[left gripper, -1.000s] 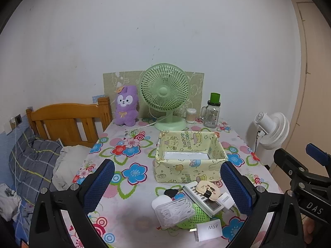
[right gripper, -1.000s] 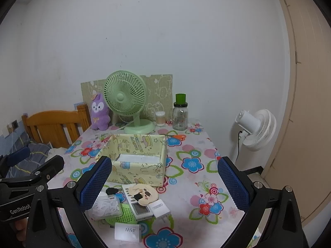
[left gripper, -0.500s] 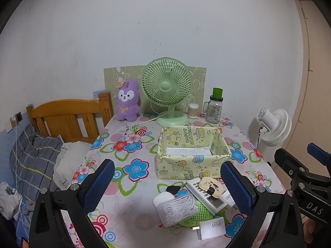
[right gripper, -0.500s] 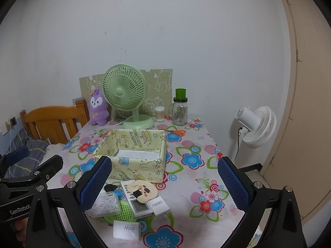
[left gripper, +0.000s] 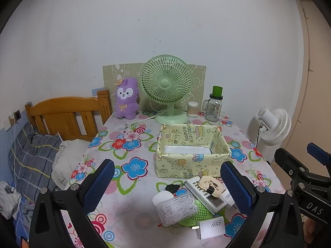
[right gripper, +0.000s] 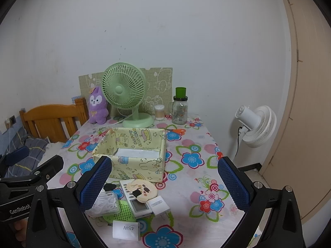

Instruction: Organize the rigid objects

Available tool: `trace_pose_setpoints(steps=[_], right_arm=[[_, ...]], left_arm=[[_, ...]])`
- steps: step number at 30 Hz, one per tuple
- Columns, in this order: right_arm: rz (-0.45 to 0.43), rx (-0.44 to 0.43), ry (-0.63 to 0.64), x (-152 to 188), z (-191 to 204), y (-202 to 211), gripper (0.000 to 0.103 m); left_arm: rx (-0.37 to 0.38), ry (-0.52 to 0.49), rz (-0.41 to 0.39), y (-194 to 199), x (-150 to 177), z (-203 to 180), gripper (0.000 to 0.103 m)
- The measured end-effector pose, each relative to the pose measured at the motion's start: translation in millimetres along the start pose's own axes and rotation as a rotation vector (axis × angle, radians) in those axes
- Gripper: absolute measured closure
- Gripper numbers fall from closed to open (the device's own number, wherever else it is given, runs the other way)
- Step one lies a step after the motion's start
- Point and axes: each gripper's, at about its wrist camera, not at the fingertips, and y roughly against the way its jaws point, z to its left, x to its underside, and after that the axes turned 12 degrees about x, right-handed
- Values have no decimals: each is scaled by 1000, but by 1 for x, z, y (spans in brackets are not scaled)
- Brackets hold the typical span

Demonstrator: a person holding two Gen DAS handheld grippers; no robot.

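Note:
A pile of small objects lies at the table's near edge: a white remote [left gripper: 203, 194] [right gripper: 136, 201], a round beige cartoon piece [left gripper: 211, 184] [right gripper: 142, 188], a clear box of white cable [left gripper: 175, 207] [right gripper: 104, 203], a green perforated disc [left gripper: 200, 211] [right gripper: 121, 211], a white "45W" charger [left gripper: 212, 227] [right gripper: 126, 229], a white plug [right gripper: 159, 204] and a black item [left gripper: 172, 188]. Behind them stands a yellow patterned box [left gripper: 192, 150] [right gripper: 132, 155], holding only a white liner. My left gripper [left gripper: 167, 186] and right gripper [right gripper: 163, 183] are open and empty, above the pile.
A green desk fan [left gripper: 166, 86], purple plush [left gripper: 126, 98], glass jar with green lid [left gripper: 214, 107], cotton-swab tub [left gripper: 192, 109] and orange scissors [right gripper: 175, 131] are at the table's back. A white floor fan [right gripper: 256, 124] stands right, a wooden bed frame [left gripper: 68, 113] left.
Both grippers have risen and tilted slightly, so the table and pile sit lower in view. Nothing on the table has moved; both grippers stay open.

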Motion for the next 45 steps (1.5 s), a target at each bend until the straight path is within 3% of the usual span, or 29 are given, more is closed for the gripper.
trace_pose_setpoints(steps=[45], right_arm=[[30, 10, 8, 1, 3, -10, 0]], left_arm=[[-4, -9, 28, -9, 3, 4, 0]])
